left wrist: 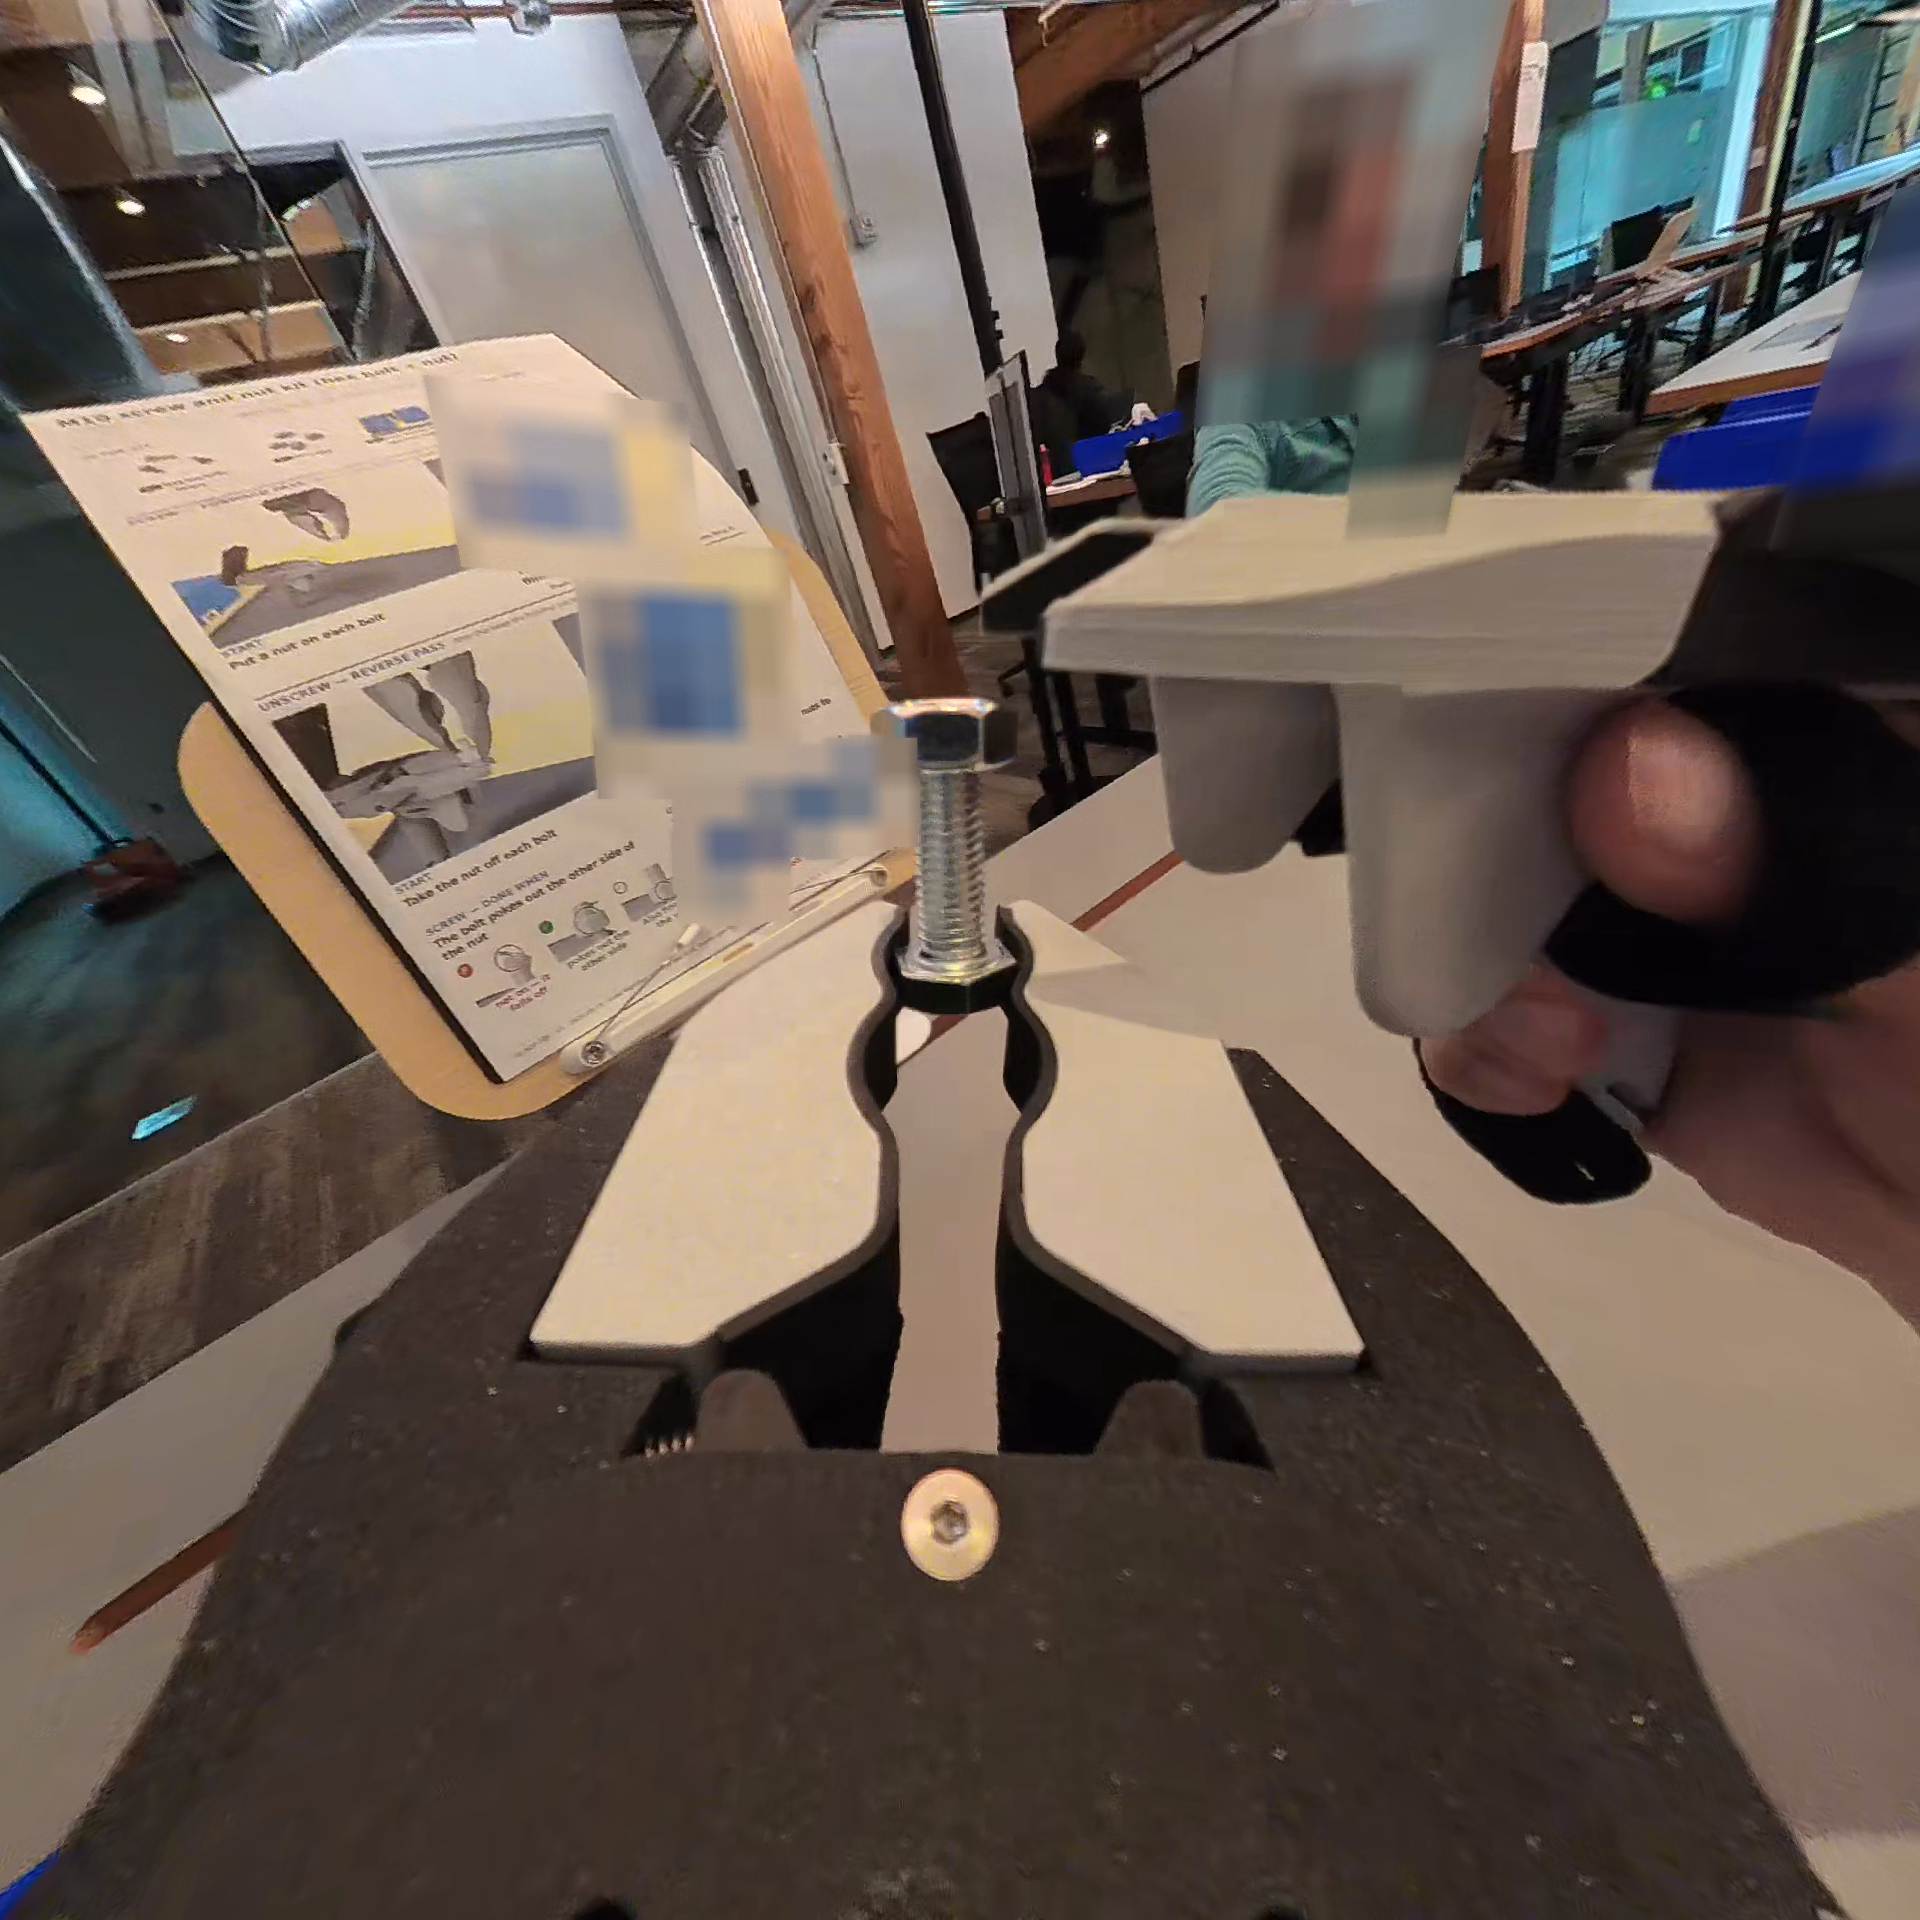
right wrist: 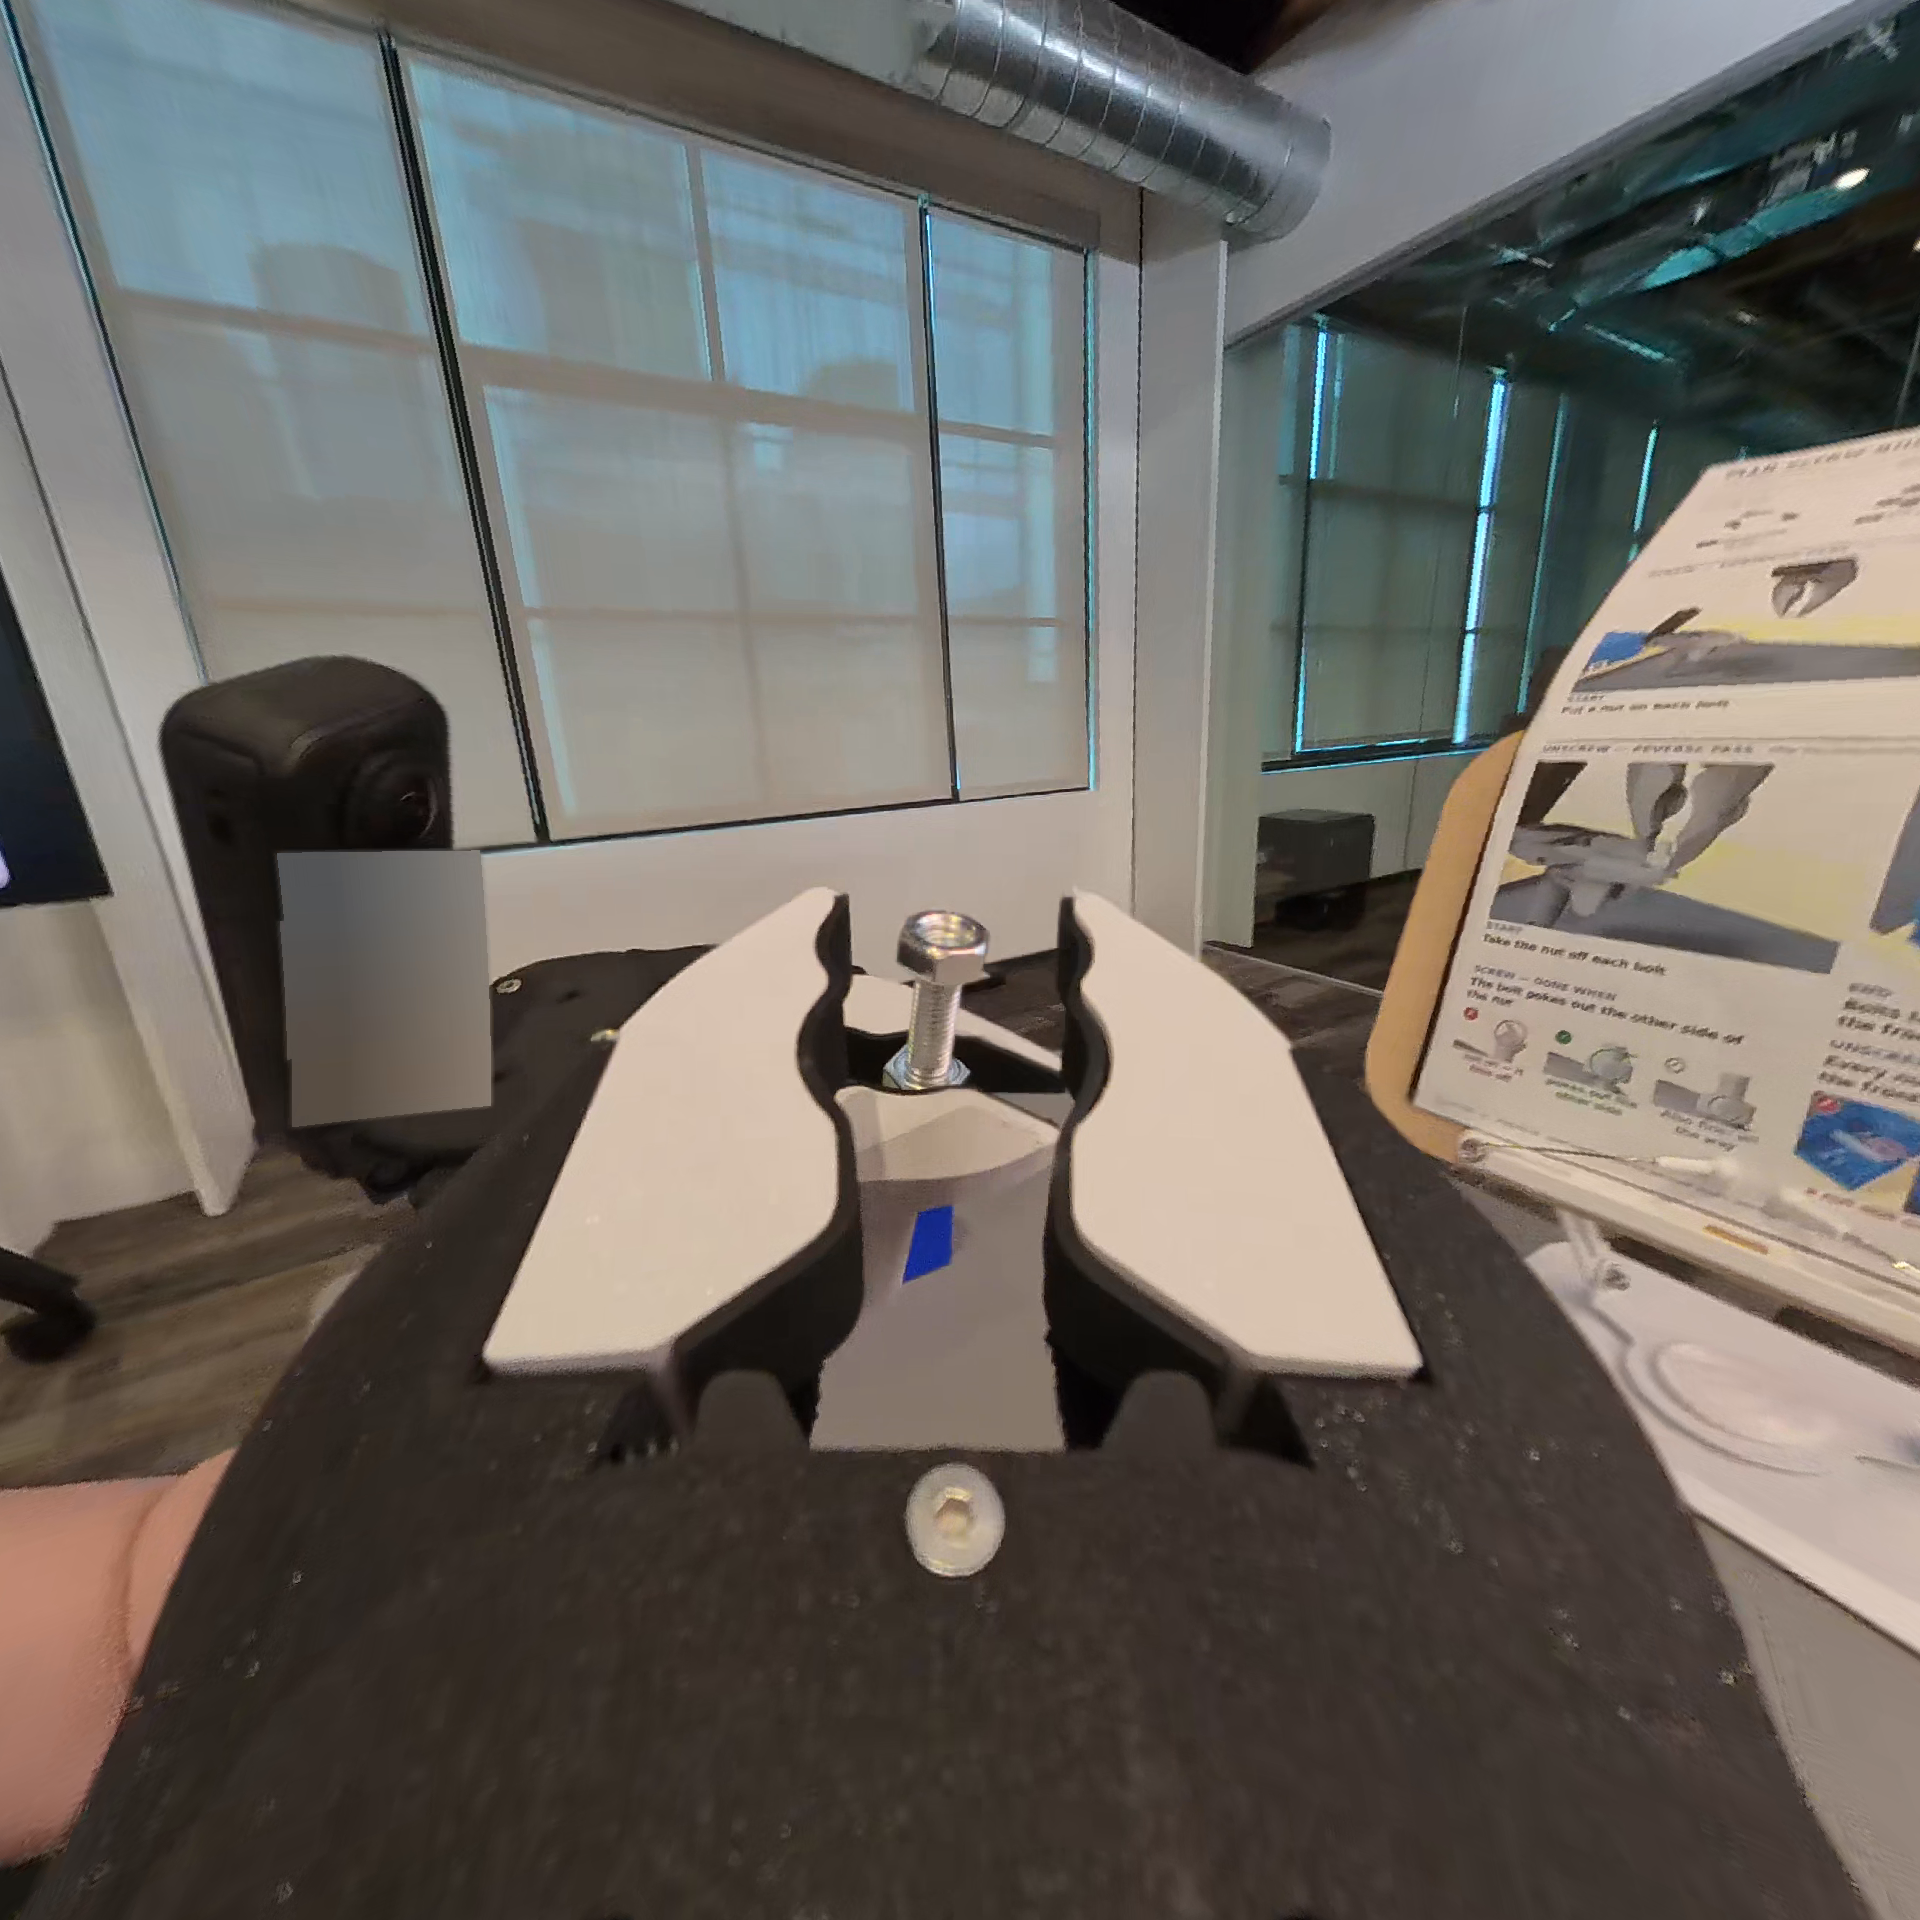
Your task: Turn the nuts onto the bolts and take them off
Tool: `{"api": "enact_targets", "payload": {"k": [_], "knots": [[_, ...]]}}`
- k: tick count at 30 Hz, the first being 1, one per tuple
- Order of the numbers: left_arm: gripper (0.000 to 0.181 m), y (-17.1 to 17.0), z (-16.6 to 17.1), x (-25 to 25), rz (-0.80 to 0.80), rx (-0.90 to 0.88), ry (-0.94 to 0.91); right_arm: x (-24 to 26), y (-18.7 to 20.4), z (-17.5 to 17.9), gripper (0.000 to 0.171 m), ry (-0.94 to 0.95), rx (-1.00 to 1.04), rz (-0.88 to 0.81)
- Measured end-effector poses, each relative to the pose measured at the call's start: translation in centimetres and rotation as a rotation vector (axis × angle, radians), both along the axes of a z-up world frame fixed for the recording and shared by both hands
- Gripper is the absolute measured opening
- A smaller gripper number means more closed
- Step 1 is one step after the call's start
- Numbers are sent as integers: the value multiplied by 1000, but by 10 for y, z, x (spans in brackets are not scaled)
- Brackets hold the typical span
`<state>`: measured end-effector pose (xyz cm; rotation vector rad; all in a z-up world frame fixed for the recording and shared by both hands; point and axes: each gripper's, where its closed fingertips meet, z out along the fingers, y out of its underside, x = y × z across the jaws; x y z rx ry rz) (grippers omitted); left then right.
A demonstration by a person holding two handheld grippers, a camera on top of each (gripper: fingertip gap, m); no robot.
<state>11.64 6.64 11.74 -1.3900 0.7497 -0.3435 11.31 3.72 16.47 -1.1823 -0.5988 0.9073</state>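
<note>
A silver bolt (left wrist: 948,847) stands upright with a hex nut (left wrist: 943,732) on its top end. My left gripper (left wrist: 951,940) is shut on the bolt's lower hex end, which looks like the head (left wrist: 951,968). My right gripper (left wrist: 1023,613), held in a hand, hovers just right of and above the nut. In the right wrist view the right gripper (right wrist: 951,914) is open, with the nut (right wrist: 941,943) between and just past its tips and clear gaps on both sides. The bolt (right wrist: 928,1023) rises from the left gripper (right wrist: 935,1107) below.
A picture instruction sheet on a wooden board (left wrist: 416,748) leans at the table's left and also shows in the right wrist view (right wrist: 1683,883). A hand (left wrist: 1662,831) grips the right tool. The white table (left wrist: 1455,1351) lies below. A black camera (right wrist: 312,790) stands behind. One gripper's finger ends stand about 6 cm off the other's.
</note>
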Motion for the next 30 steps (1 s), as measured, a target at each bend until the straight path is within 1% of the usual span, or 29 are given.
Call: {"api": "enact_targets", "payload": {"k": [5, 11, 15, 16, 18, 23, 27, 30], "knots": [[15, -1, 0, 2, 13, 29, 15, -5, 7, -10, 35, -6, -54, 34], [15, -5, 0, 5, -10, 30, 13, -10, 0, -10, 19, -29, -46, 84], [15, -11, 5, 6, -39, 62, 31, -11, -7, -6, 18, -47, -9, 135], [15, -15, 6, 7, -73, 64, 32, -11, -11, -5, 18, -62, 10, 163], [15, -26, 8, 11, -179, 26, 26, -10, -20, -1, 18, -97, 45, 243], [15, -72, 5, 21, -552, -135, 42, -5, -54, -1, 17, -204, 161, 526], [15, -133, -6, 25, -985, -376, 55, 4, -98, -11, 18, -259, 311, 819], [15, -167, -10, 30, -1242, -527, 39, 13, -122, -18, 17, -239, 390, 1002]]}}
